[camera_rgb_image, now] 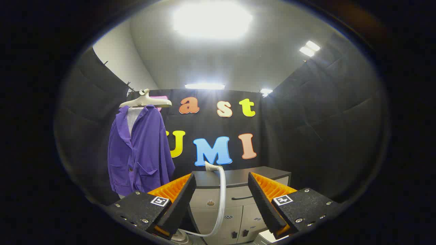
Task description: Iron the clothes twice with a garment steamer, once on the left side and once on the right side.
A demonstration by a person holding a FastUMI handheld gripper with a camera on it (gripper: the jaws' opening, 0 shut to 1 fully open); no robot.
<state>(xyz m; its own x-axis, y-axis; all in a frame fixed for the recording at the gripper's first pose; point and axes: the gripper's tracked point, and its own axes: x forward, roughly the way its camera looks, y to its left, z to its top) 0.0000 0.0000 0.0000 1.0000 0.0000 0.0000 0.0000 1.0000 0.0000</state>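
1. Booth wall (95, 112), dark cloth, closing the scene on the left; it runs round behind everything and returns on the far right.
2. Hanger (144, 100), pale, set high against the wall, well up and to the left of the fingers.
3. Purple jacket (139, 149), hung from the hanger with its front facing the camera. A white lining or inner garment shows at the open neck; a dark button and patch pockets mark the lower front. Its hem ends just above and behind the left finger.
4. Left finger (177, 197), slanting up and inward from below, with nothing touching its inner face.
5. Gripper (221, 182), fingers spread wide apart and grasping nothing.
6. Steamer hose (221, 200), pale and ribbed, seen through the gap between the fingers. It rises from low down near the left finger's base and arches upward.
7. Steamer head (211, 166), white, at the top of the hose, resting at the cabinet's front edge, to the right of the jacket and apart from it.
8. Cabinet (245, 177), dark top over pale doors and a drawer, standing beyond the fingers.
9. Right finger (264, 200), mirroring the left, equally free of contact.
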